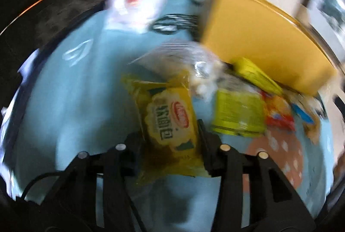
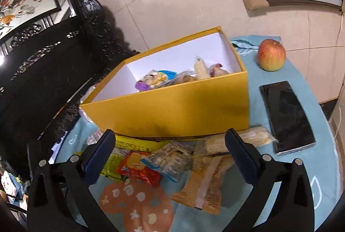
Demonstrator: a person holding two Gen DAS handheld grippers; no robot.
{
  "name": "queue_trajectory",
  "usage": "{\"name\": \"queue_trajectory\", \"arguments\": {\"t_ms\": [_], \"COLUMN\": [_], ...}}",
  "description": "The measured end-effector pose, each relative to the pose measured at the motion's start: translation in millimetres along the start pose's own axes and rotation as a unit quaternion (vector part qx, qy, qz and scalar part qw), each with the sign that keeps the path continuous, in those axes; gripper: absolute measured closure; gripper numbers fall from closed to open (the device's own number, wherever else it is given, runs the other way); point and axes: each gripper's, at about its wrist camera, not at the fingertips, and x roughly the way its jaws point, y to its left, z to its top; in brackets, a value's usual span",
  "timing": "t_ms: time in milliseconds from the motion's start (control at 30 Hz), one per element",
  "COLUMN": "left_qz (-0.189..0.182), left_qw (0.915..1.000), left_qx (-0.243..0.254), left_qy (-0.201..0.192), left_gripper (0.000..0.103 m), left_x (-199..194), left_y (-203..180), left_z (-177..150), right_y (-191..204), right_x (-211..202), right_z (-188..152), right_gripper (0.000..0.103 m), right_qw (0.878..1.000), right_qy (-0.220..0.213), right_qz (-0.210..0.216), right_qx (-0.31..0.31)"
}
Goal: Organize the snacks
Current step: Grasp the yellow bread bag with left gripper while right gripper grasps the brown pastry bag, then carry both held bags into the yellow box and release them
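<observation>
In the blurred left wrist view my left gripper (image 1: 170, 132) is shut on a yellow snack packet (image 1: 168, 115) with red and green print, which sits upright between both fingers above the blue cloth (image 1: 75, 102). Beyond it lie a clear bag (image 1: 200, 72), a lime-green packet (image 1: 239, 113) and a red packet (image 1: 280, 111) beside the yellow box (image 1: 248, 37). My right gripper (image 2: 170, 134) stands open over a pile of snacks: a red packet (image 2: 138, 167), a blue-white packet (image 2: 170, 160) and a tan packet (image 2: 207, 184). The open yellow box (image 2: 172, 111) behind them holds several snacks.
A black phone (image 2: 286, 117) and an apple (image 2: 271, 55) lie on the cloth right of the box. A white plastic bag (image 1: 133, 3) sits at the cloth's far edge. Dark carved furniture (image 2: 54, 72) stands to the left, and a tiled wall rises behind.
</observation>
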Motion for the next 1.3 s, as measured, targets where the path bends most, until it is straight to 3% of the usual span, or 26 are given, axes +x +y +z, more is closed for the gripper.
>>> {"name": "queue_trajectory", "arguments": {"t_ms": [200,467,533,567,600,667,733,867,1067,1300], "left_qz": [-0.013,-0.034,-0.039,-0.041,-0.043,-0.050,-0.057,-0.062,-0.061,-0.068], "left_qw": [0.9994,0.9984,0.9983,0.9983,0.9984,0.9983,0.9978,0.9972,0.9969,0.9956], "left_qx": [0.029,0.031,0.031,0.028,0.025,0.023,0.029,0.037,0.032,0.041], "left_qy": [-0.016,-0.034,-0.031,-0.029,-0.026,-0.019,-0.015,-0.020,-0.040,-0.050], "left_gripper": [0.061,0.061,0.061,0.061,0.061,0.061,0.061,0.061,0.061,0.062], "left_x": [-8.7,-17.9,-14.9,-13.1,-11.0,-6.7,-4.7,-9.5,-28.6,-43.3], "left_y": [-22.7,-31.7,-34.0,-34.2,-33.5,-35.7,-40.0,-41.5,-36.6,-44.9], "left_z": [0.5,6.4,5.7,4.8,3.3,1.0,-1.5,-1.6,0.1,-1.9], "right_y": [-1.0,-5.1,-1.0,-0.2,1.3,6.0,7.7,0.4,-23.6,-6.5], "right_x": [15.4,27.5,38.5,43.4,48.3,55.4,53.2,35.3,-10.0,-8.5], "right_z": [-7.3,-29.2,-37.5,-40.4,-43.6,-49.5,-48.0,-36.6,-12.1,-13.7], "right_gripper": [0.001,0.001,0.006,0.013,0.031,0.057,0.068,0.069,0.069,0.069], "right_qw": [0.993,0.977,0.970,0.969,0.967,0.962,0.963,0.975,0.994,0.997], "right_qy": [0.059,0.123,0.137,0.140,0.147,0.160,0.157,0.131,0.051,0.051], "right_qz": [-0.091,-0.141,-0.156,-0.158,-0.159,-0.156,-0.150,-0.121,-0.068,-0.009], "right_qx": [-0.047,-0.102,-0.126,-0.131,-0.138,-0.156,-0.159,-0.134,-0.064,-0.061]}}
